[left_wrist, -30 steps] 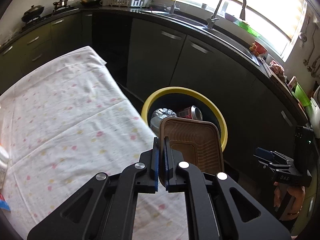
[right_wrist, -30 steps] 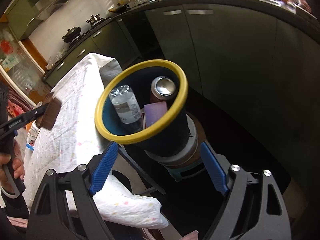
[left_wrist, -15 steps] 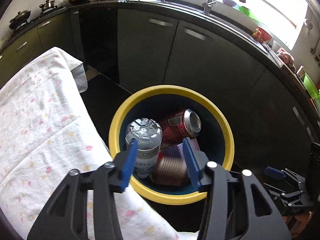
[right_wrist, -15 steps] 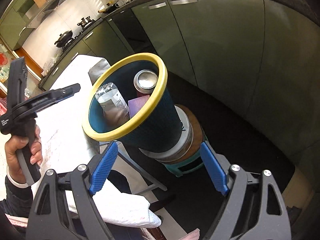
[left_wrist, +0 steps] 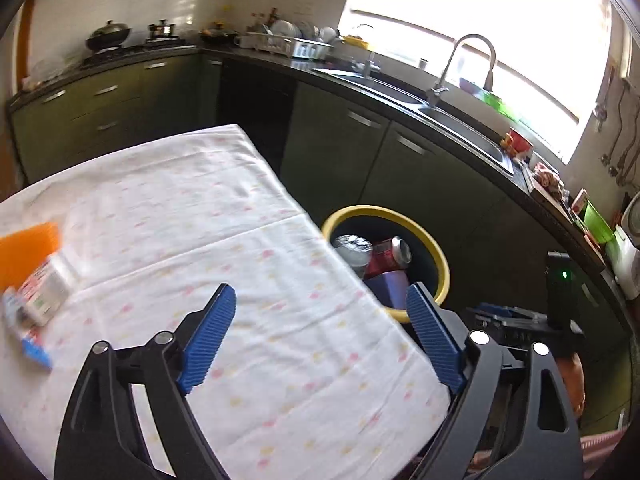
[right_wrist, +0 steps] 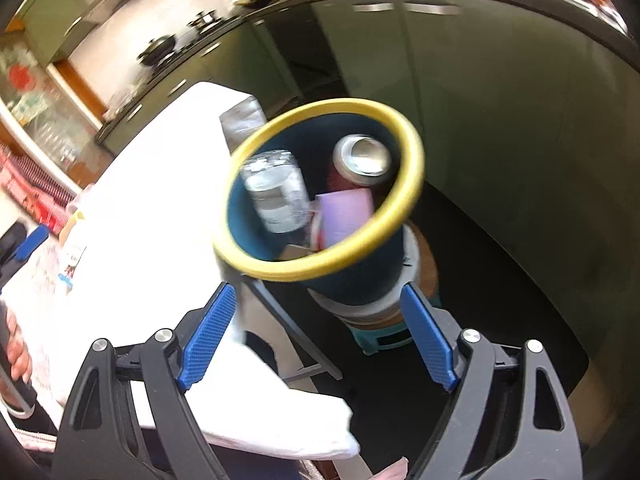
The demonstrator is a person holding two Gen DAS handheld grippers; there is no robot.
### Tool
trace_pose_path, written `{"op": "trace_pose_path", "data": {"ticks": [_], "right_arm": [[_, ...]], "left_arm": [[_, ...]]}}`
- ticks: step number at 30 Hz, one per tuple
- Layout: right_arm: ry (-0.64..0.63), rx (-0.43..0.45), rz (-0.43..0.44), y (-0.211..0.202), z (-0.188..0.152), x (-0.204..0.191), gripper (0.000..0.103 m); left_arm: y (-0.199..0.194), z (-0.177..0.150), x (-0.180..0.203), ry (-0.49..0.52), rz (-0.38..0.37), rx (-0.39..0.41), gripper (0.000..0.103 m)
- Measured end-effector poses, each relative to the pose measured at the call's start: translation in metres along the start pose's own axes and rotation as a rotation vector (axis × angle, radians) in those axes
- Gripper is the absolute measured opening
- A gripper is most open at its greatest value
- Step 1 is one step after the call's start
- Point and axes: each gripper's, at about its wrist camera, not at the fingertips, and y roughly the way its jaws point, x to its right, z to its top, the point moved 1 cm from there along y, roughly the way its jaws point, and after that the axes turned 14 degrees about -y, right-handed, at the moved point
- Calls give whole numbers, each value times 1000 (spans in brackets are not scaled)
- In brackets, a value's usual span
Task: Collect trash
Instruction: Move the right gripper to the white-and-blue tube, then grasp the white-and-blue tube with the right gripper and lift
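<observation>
Over the table (left_wrist: 248,264), the left gripper (left_wrist: 320,320) is opening, empty; the right gripper (right_wrist: 316,324) gapes empty before the bin (right_wrist: 400,204).

Daylight pours in through the window (left_wrist: 472,32) at the far right of the left wrist view, blown out to plain white, and glints on the tap (left_wrist: 460,64) and sink (left_wrist: 452,120). The cloth (left_wrist: 200,220) on the desk is bright; the cabinets (left_wrist: 400,176) below the worktop are dim. At the near left the small packets (left_wrist: 36,300) are smeared by motion blur. In the right wrist view the whole scene is blurred, the bin (right_wrist: 324,196) most of all, and the cloth (right_wrist: 152,200) is overexposed. The floor (right_wrist: 500,300) is near black. Both views bend strongly at the edges, with dark corners.
</observation>
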Motion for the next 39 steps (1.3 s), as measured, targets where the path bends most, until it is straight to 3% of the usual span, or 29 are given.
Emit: {"op": "trace_pose_path", "data": {"ticks": [5, 12, 20, 23, 27, 32, 39], "right_arm": [[-137, -4, 63, 13, 29, -65, 80], [-415, -31, 221, 44, 66, -201, 80], [-700, -69, 406, 83, 75, -360, 80], [-814, -85, 414, 99, 71, -410, 80], [-886, -159, 401, 132, 73, -452, 75], [-880, -263, 383, 168, 78, -474, 71], [-915, -312, 353, 185, 78, -504, 65]], "left_arm": [[-73, -25, -60, -30, 79, 69, 98], [-157, -60, -149, -115, 247, 168, 98], [-190, -82, -211, -207, 315, 193, 98], [-194, -88, -221, -232, 309, 196, 98], [-200, -94, -236, -272, 302, 203, 98], [-208, -102, -249, -317, 298, 210, 98], [-211, -110, -267, -359, 289, 215, 98]]}}
